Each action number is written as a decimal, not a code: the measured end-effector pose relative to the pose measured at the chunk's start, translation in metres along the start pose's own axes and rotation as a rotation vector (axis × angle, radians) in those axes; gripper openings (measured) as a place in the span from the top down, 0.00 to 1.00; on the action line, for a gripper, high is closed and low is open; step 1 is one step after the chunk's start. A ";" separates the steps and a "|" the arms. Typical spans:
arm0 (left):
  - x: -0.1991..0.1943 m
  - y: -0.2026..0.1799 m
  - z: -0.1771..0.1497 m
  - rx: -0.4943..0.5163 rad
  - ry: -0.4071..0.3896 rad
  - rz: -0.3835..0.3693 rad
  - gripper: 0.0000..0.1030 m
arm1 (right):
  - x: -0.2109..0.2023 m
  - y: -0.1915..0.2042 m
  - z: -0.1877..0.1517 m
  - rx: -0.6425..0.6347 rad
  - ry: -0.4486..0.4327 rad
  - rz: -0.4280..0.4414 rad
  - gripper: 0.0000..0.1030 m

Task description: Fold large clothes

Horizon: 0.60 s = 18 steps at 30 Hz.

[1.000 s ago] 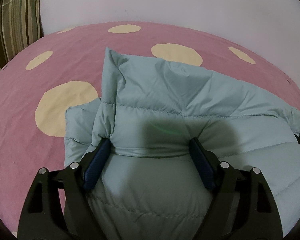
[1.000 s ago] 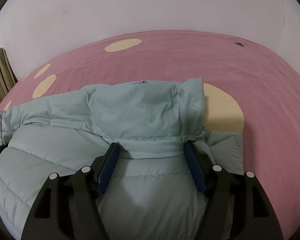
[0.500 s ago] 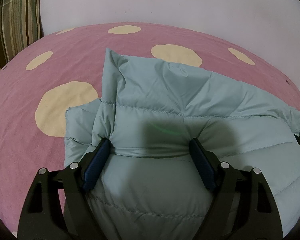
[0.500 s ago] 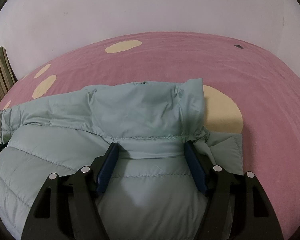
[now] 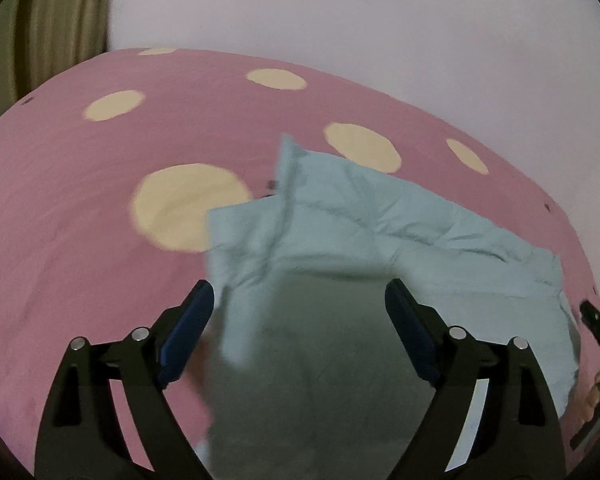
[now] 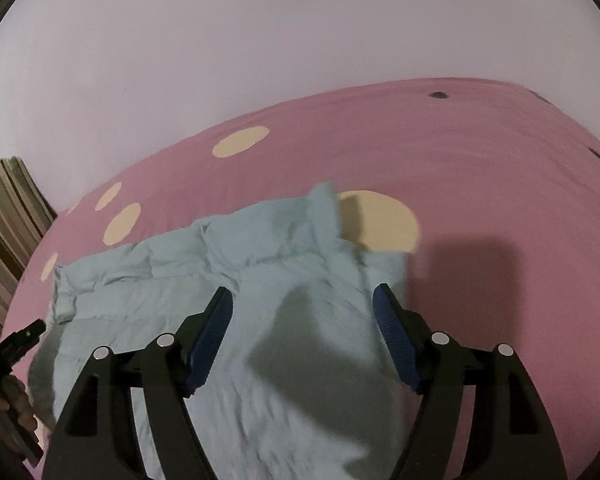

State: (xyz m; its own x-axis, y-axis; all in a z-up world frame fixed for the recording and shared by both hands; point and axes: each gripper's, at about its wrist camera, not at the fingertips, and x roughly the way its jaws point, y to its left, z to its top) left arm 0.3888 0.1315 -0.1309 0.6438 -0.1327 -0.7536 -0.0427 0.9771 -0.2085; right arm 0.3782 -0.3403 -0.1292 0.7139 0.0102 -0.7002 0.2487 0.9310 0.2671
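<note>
Left gripper (image 5: 298, 308) hovered above jacket (image 5: 380, 240), jaws spread wide, nothing between pads. Right gripper (image 6: 302, 314) same: jaws apart, released, over jacket (image 6: 260, 280). Pale blue puffy jacket lay folded on pink bedsheet (image 5: 80, 220) with cream dots. Striped curtain (image 6: 4, 216) left of jacket. Frames motion-blurred.

Light: dim, even, indoor.
Shadows: dark gripper-shaped patch on the jacket (image 5: 380, 240) in both views; another on the bedsheet (image 6: 480, 152), right view.
Blur: motion smear on jacket edges.
Distortion: fisheye bowing, black corner vignette.
</note>
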 end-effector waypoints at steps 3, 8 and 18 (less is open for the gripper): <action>-0.021 0.012 -0.022 -0.046 0.007 -0.002 0.15 | -0.021 -0.015 -0.019 0.038 0.024 -0.001 0.30; -0.049 0.030 -0.070 -0.202 0.047 -0.055 0.15 | -0.045 -0.034 -0.064 0.115 0.076 0.005 0.30; -0.042 -0.002 -0.122 -0.344 0.074 -0.127 0.15 | -0.045 -0.037 -0.111 0.275 0.124 0.083 0.30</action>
State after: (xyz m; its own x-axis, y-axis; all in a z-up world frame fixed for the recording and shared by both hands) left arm 0.2685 0.1149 -0.1749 0.6043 -0.2735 -0.7484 -0.2277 0.8408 -0.4911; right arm 0.2647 -0.3351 -0.1813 0.6580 0.1427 -0.7394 0.3722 0.7919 0.4841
